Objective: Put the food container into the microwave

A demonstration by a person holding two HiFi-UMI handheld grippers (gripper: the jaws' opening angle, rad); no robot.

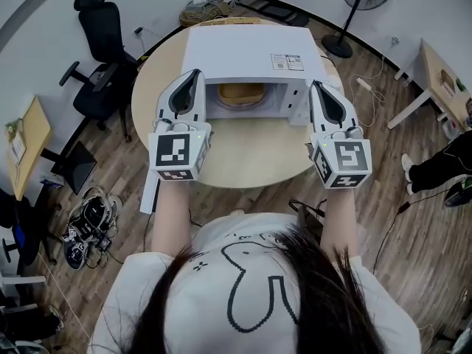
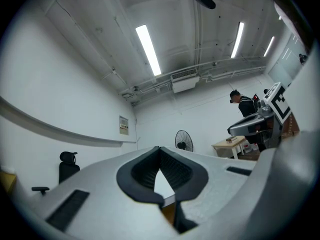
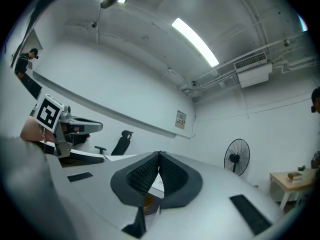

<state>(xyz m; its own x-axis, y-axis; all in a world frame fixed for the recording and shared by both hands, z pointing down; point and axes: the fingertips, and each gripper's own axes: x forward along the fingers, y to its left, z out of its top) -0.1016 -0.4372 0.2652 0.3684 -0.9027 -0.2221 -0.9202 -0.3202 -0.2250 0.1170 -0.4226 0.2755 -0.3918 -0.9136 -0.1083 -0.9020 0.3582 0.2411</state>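
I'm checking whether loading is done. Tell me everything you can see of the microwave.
The microwave is a white box, two printed labels on its top, standing on the round wooden table. Its front faces the person and the cavity shows open, with a tan food container inside. The left gripper and right gripper, both shut and empty, are held before its front corners; contact cannot be told.

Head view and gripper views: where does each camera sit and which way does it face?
Head view: on the person's head, facing steeply down at the microwave on the table, food container inside; hair, forearms, left gripper and right gripper show.
Left gripper view: on the left gripper, tilted up at wall and ceiling; its shut jaws show, right gripper at right.
Right gripper view: on the right gripper, likewise tilted up; its shut jaws show, left gripper at left.
Shared: both gripper views catch the floor fan.
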